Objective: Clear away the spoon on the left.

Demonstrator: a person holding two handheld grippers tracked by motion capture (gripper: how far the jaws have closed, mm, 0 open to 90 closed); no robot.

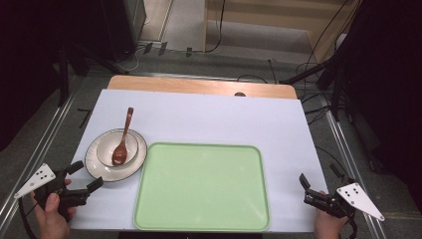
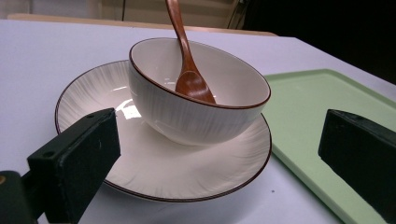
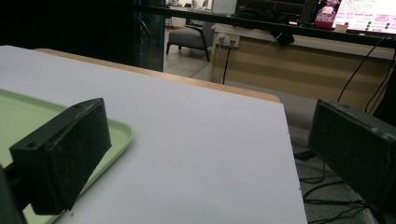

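**Both grippers wide and empty at the near table edge**

Table (image 1: 209, 117): white sheet over a wooden top; both grippers sit at its near edge, well apart, with the tray between them.

Tray (image 1: 201, 186): pale green, bare, flat on the sheet. It lies just to the inner side of the left gripper (image 1: 84, 177) and likewise to the inner side of the right gripper (image 1: 304, 190); in the right gripper view its rounded corner shows behind that gripper's left jaw.

Plate (image 2: 154, 168): white, ribbed, dark rim. Directly ahead of the left gripper, its near rim between the two jaws but touching neither.

Bowl (image 2: 187, 116): same pattern, stands on the plate, just beyond the left gripper's jaw tips.

Spoon (image 2: 187, 77): brown wood, scoop down in the bowl, handle leaning over the far rim, away from the left gripper.

Left gripper: jaws spread full, nothing gripped.

Right gripper: jaws spread wide, nothing between them, pointing over bare sheet.
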